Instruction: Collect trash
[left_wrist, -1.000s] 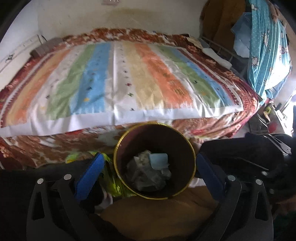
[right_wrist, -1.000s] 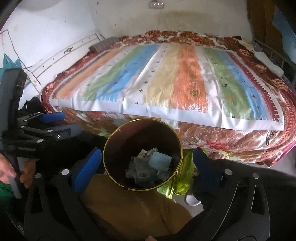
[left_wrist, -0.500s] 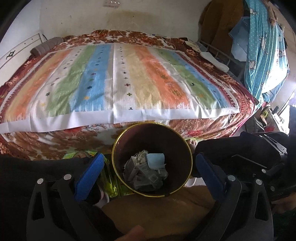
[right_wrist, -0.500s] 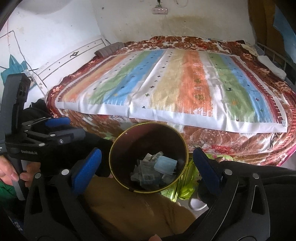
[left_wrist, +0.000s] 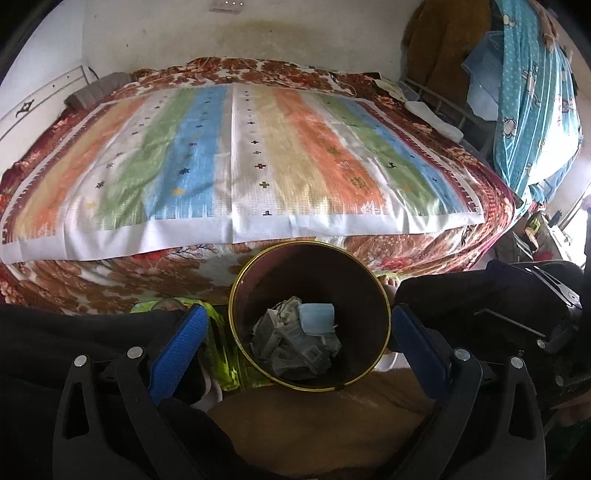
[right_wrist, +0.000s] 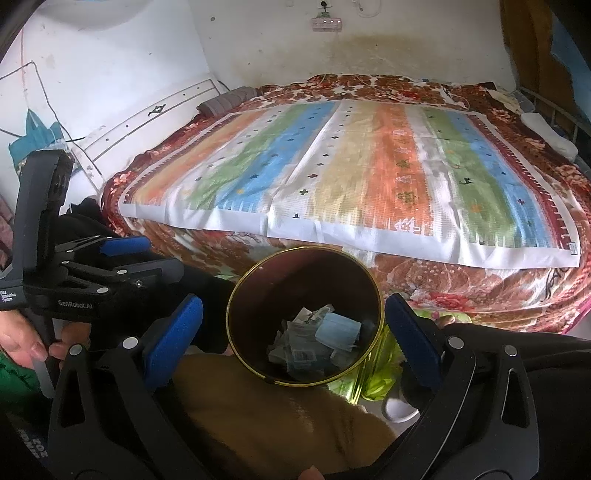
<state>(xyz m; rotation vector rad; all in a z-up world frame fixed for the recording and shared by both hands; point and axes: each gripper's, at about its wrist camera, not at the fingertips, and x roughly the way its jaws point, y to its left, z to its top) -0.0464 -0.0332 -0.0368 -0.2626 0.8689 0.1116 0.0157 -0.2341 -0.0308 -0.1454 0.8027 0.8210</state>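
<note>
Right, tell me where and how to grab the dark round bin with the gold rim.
Pinch the dark round bin's gold rim on its right side, coming from above with one finger inside, one outside: the mouth looks wider than the open right gripper, and the thin upright wall suits a pinch.

"GenRobot.AI" printed in white on the left hand-held gripper (right_wrist: 122, 246) body, smaller label beside it unreadable

A big bed (left_wrist: 258, 155) with a stripy blanket (right_wrist: 351, 177) sits by a dirty white wall (right_wrist: 406, 40)
</note>
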